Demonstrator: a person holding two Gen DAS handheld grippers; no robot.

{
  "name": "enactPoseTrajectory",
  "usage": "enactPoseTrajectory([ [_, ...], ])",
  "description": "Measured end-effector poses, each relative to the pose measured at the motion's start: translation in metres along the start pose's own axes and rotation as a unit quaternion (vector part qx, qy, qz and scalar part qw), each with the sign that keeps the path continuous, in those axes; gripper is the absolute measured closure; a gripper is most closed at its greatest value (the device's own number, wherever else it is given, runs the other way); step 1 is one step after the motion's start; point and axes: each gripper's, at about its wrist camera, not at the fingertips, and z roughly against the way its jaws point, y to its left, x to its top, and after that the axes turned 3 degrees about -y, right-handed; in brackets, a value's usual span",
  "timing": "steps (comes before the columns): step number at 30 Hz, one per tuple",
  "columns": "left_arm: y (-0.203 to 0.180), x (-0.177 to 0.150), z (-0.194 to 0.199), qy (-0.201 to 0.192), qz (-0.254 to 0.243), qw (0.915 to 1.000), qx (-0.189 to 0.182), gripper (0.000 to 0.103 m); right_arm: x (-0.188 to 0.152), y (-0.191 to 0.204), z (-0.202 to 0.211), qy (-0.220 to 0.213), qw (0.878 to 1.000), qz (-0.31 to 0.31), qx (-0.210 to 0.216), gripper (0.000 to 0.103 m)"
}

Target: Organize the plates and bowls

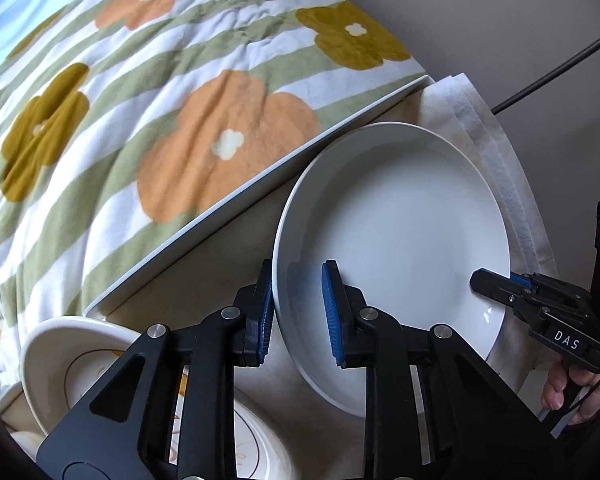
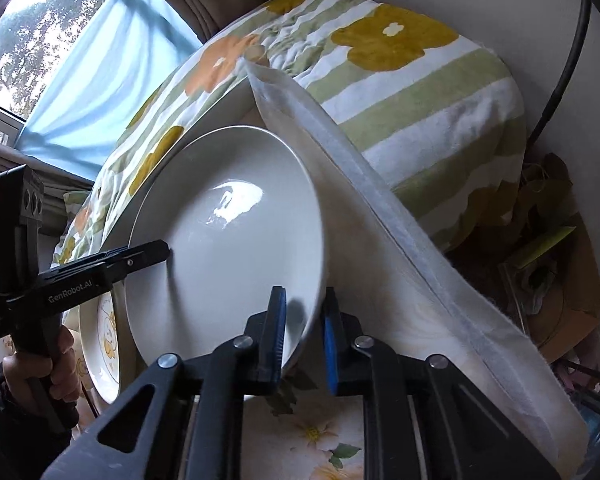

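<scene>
White plate point(image 1: 396, 216) lies on the table's cloth point(image 2: 380, 280), just beside a floral blanket point(image 1: 140, 100). Left gripper point(image 1: 300, 312) and right gripper point(image 2: 304, 336) each clamp its rim, on opposite sides, jaws narrow. 2 patterned dishes point(image 1: 72, 360) sit near the left gripper.

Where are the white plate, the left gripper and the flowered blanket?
white plate point(image 1: 400, 216), left wrist view, bare centre.
left gripper point(image 1: 298, 312), left wrist view, between fingertips.
flowered blanket point(image 1: 140, 100), left wrist view, striped top.
</scene>
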Motion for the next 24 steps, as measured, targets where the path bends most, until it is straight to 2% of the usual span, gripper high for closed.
enactPoseTrajectory([
  [6,-0.01,-0.003,0.019,-0.019,-0.004,0.9998,0.005,0.083,0.002,0.002,0.015,-0.013,1.0,0.009,0.0,0.087],
  [9,-0.015,-0.009,0.038,-0.036,0.004,0.9993,0.011,0.083,0.003,0.006,0.028,-0.022,0.999,0.033,0.004,0.087],
  [15,-0.027,-0.039,0.094,-0.08,0.043,0.9952,0.036,0.083,0.006,0.023,0.068,-0.039,0.995,0.089,0.034,0.087],
  [20,-0.037,-0.084,0.148,-0.126,0.1,0.9846,0.067,0.083,0.002,0.048,0.102,-0.03,0.984,0.159,0.069,0.087],
  [24,-0.042,-0.135,0.188,-0.16,0.159,0.9695,0.096,0.083,-0.011,0.069,0.119,-0.019,0.97,0.219,0.101,0.087],
])
